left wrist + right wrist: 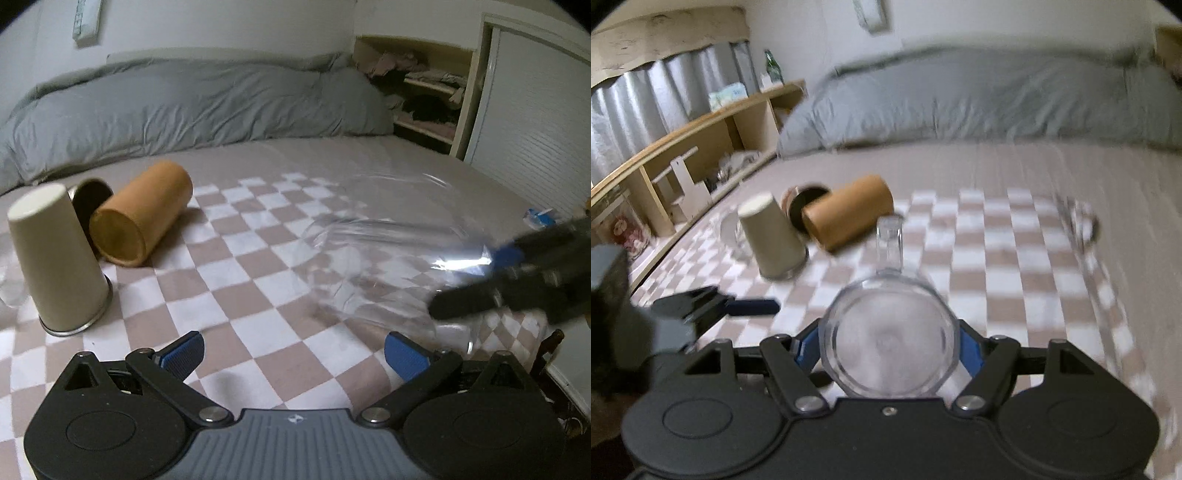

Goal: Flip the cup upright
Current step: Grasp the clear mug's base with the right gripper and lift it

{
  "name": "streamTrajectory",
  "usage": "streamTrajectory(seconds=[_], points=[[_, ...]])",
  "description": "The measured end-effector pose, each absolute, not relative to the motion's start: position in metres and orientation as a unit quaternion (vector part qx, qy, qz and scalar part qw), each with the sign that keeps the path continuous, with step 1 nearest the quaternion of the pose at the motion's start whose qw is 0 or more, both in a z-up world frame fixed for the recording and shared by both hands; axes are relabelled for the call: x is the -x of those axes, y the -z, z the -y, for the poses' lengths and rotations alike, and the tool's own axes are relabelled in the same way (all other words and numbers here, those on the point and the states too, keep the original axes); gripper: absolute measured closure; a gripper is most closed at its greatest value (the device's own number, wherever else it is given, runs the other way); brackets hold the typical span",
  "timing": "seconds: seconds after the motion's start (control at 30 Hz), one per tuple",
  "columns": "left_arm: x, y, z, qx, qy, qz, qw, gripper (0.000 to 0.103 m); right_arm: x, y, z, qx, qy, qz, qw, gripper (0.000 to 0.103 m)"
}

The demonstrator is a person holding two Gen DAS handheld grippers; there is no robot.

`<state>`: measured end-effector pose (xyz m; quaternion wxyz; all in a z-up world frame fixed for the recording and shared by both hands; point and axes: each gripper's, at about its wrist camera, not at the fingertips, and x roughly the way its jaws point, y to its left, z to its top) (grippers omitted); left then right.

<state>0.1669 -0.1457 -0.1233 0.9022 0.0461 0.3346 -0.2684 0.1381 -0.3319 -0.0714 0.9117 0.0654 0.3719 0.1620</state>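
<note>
the right tool point(888, 350) grips the clear cup point(889, 332) between its blue pads, handle pointing away, above the checkered bed point(997, 258). the left tool point(293, 354) hangs open, empty.

Cup: clear plastic mug point(890, 347) with a handle point(889, 240), see-through throughout.
Appearance: round base or mouth faces the right wrist camera; which of the two cannot be told. The handle points away, toward the far side of the checkered blanket point(997, 258).
Pose: tipped on its side, axis running along the fingers of the right gripper point(888, 352).
Place: between the two blue pads, which press its sides, over the blanket's near edge.
Left view: a blurred transparent smear point(376, 258).
</note>
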Motion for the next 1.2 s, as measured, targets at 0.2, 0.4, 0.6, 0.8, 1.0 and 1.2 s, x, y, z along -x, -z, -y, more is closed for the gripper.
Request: streamTrajectory(seconds=[0.2,0.4,0.6,0.8,1.0,1.2], points=[[-0.171,0.128,0.150,-0.059,0.260,-0.338,0.903,0.003,-0.142,0.109,0.335,-0.044,-0.147,-0.413,0.898,0.029],[-0.189,0.122,0.135,-0.022,0.235,-0.350,0.906,0.007,-0.163,0.110,0.328,-0.045,-0.151,-0.387,0.909,0.030],[-0.204,0.110,0.125,0.065,0.255,-0.367,0.892,0.007,-0.175,0.105,0.334,-0.072,-0.159,-0.406,0.897,0.029],[-0.211,0.112,0.133,0.120,0.275,-0.395,0.868,0.007,-0.178,0.068,0.348,-0.114,-0.166,-0.369,0.908,0.019],[-0.212,0.114,0.154,0.137,0.307,-0.405,0.850,0.007,-0.203,0.034,0.345,-0.113,-0.144,-0.375,0.909,0.038],[-0.212,0.118,0.174,0.133,0.328,-0.408,0.842,0.007,-0.225,0.035,0.324,-0.043,-0.114,-0.404,0.907,0.085]])
